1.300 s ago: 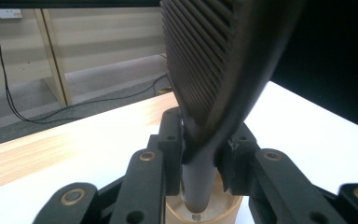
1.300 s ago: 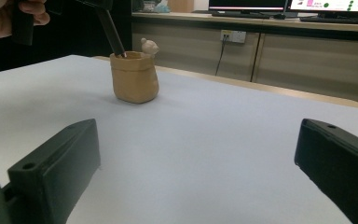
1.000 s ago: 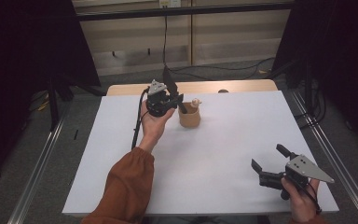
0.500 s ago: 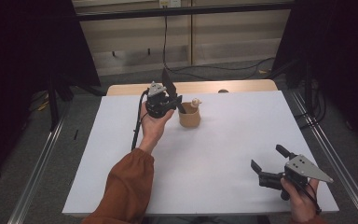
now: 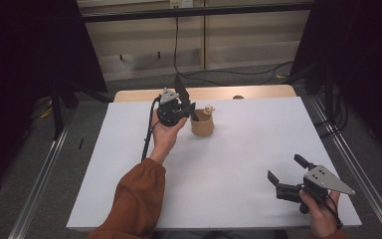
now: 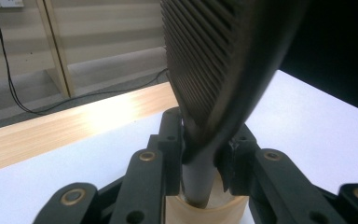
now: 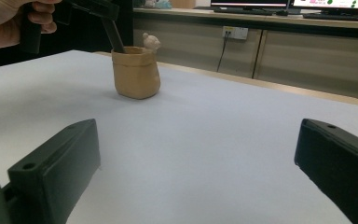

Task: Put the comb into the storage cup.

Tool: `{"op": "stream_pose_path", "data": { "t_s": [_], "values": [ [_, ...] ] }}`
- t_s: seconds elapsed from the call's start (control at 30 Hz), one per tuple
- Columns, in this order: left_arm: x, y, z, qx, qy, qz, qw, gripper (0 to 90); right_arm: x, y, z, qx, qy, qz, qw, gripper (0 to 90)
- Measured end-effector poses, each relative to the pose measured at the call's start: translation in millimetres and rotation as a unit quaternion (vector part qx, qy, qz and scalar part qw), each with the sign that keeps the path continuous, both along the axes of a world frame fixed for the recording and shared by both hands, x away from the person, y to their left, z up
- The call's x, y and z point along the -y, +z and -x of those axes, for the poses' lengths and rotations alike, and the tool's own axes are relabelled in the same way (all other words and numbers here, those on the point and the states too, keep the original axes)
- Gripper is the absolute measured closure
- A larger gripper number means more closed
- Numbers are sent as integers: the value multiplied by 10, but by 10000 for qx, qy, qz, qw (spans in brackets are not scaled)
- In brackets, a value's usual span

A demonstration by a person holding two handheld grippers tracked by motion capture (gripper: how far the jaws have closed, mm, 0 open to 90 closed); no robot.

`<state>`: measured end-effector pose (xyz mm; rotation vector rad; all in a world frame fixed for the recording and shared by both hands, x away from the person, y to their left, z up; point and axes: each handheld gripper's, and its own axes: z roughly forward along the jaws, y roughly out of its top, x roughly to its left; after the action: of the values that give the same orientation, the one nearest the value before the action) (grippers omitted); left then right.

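While the left claw [image 5: 185, 102] pinches a black ridged tool by its neck, the tool's handle reaches straight down beneath the claw into a small tan pot [image 5: 202, 125] on the white bench [image 5: 238, 164]. In the left gripper view the tool [image 6: 223, 70] rises wide and ribbed above the jaws, which press against its narrow stem from both sides, and the stem's lower end sits inside the pot's rim [image 6: 205, 207]. The tool's long axis runs close to upright, leaning slightly away from the hand. A small pale figure [image 5: 209, 108] perches on the pot's far edge, just beside the tool.

The right claw [image 5: 284, 175] rests well apart, near the bench's front right corner, its jaws spread wide and holding nothing. From it the pot [image 7: 136, 72] lies ahead and off to the left, across open bench.

The left hand [image 5: 165, 134] is by far the nearer to the pot. Any lift or drop of the tool would likely follow that upright line, directly above the pot's mouth.
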<state>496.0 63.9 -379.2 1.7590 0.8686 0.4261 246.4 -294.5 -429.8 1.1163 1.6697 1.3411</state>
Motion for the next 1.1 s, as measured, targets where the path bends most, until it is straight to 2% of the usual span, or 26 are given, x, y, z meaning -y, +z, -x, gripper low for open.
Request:
{"op": "stream_pose_path", "data": {
  "t_s": [0.1, 0.5, 0.73, 1.1],
  "values": [
    [-2, -12, -7, -3, -19, -33, 10000, 732, -2, -3, -4, -6, 0, -4, 10000, 0],
    [22, -85, -23, -32, -23, 54, 10000, 731, 4, -2, 0, -4, -12, 12, 10000, 0],
    [16, -127, -40, -50, 85, 40, 9999, 732, -1, -6, -2, -11, 19, 26, 10000, 0],
    [28, -204, -34, 73, 55, 41, 9999, 731, -2, -8, -2, -10, 20, 32, 10000, 0]
  ]
}}
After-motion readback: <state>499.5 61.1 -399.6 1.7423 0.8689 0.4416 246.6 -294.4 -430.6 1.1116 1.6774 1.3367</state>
